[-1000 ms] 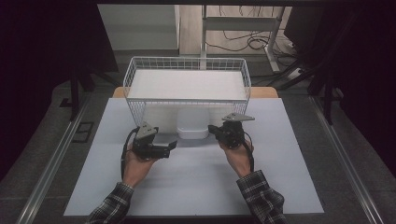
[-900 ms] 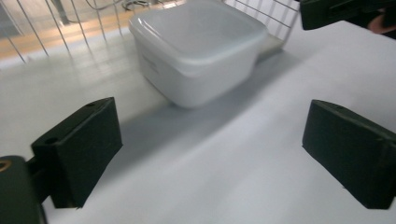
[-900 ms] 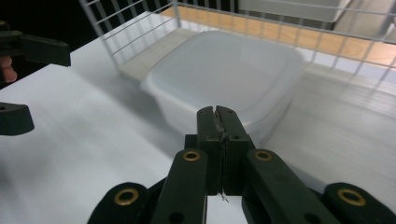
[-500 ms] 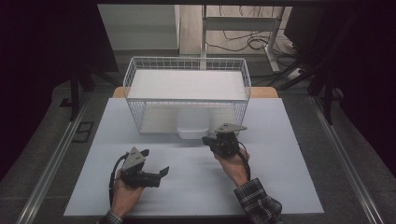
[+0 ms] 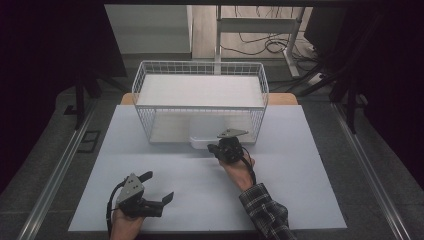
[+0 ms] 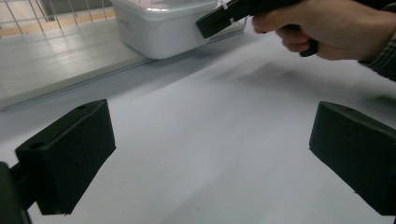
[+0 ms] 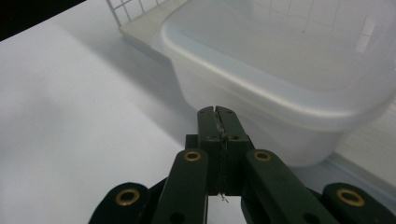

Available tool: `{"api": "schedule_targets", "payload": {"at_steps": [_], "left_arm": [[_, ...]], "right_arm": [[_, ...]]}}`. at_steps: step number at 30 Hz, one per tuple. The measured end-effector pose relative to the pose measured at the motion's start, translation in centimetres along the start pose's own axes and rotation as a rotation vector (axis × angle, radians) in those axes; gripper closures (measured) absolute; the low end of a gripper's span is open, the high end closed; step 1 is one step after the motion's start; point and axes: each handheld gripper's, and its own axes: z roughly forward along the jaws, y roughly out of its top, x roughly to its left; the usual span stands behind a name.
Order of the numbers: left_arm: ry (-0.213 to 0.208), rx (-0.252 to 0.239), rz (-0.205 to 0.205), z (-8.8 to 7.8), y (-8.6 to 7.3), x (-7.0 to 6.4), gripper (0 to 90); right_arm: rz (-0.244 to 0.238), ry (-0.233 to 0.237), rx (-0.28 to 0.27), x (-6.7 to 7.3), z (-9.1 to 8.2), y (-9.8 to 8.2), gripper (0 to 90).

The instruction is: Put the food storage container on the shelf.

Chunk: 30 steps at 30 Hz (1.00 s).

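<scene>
Since the earlier frames, the left gripper (image 5: 159,192) has been drawn back from the basket front toward the near edge of the table, while the right gripper (image 5: 214,148) is seen close to where it was, at the white tub (image 5: 201,142), only a little lower.

The left gripper's jaws are spread wide, having just finished opening, and nothing is held between them; in the left gripper view the two black pads (image 6: 70,156) are seen far apart over bare white table. It is gripped by the left hand (image 5: 125,222) just inside the table's near edge, well apart from the tub.

The right gripper (image 7: 218,122) is clenched: its two fingers are pressed flat together with nothing caught between them. Their tips are held just before the side wall of the tub (image 7: 280,93), below its rim; whether they touch it cannot be told. The right hand (image 5: 239,167), with a plaid sleeve (image 5: 262,212) behind it, is stretched forward from the bottom of the high view.

The tub is seen at the open front of the white wire basket (image 5: 200,70), partly under it and partly out on the table (image 5: 300,200). The basket is set at the far side of the white tabletop, with cables (image 5: 255,47) lying on the floor beyond.
</scene>
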Motion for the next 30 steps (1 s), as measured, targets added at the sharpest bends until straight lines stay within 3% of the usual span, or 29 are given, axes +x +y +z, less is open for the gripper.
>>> {"api": "schedule_targets", "payload": {"at_steps": [8,30], "left_arm": [[0.009,0.041,0.04,0.6,-0.2,-0.4,2.2],[0.01,0.045,0.04,0.8,-0.3,0.0,2.2]], "right_arm": [[0.002,-0.019,0.004,-0.3,1.3,0.9,89.0],[0.024,-0.072,0.021,-2.2,3.4,2.8,88.9]]}}
